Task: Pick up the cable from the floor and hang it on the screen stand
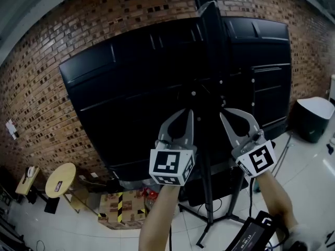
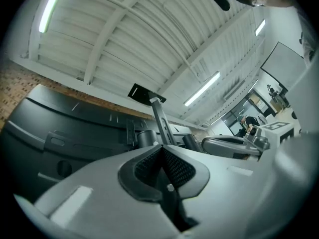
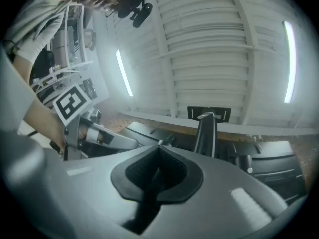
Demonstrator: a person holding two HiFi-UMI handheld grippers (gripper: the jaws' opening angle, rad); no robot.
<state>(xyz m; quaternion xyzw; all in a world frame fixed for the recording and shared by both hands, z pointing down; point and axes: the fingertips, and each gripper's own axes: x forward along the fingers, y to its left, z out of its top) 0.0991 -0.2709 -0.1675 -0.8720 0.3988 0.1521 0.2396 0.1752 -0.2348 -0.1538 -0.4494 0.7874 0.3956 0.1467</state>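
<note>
A large black screen [image 1: 131, 88] shows its back on a black stand [image 1: 208, 187] in front of a brick wall. Both grippers are raised side by side against the stand's post, just below the mount. The left gripper [image 1: 187, 112] has its jaws together, and so does the right gripper [image 1: 225, 113]. In the left gripper view the left gripper [image 2: 160, 146] is shut below the stand post [image 2: 159, 116]. The right gripper [image 3: 159, 144] is also shut in its own view. A dark strip runs down between each pair of jaws; I cannot tell whether it is the cable. Thin black cables [image 1: 209, 208] trail near the stand's feet.
A round yellow table [image 1: 60, 179] and a cardboard box with hazard tape [image 1: 120, 205] stand at the lower left. A dark bin [image 1: 314, 116] sits at the right. A black box [image 1: 251, 235] is at the bottom right by the person's right arm.
</note>
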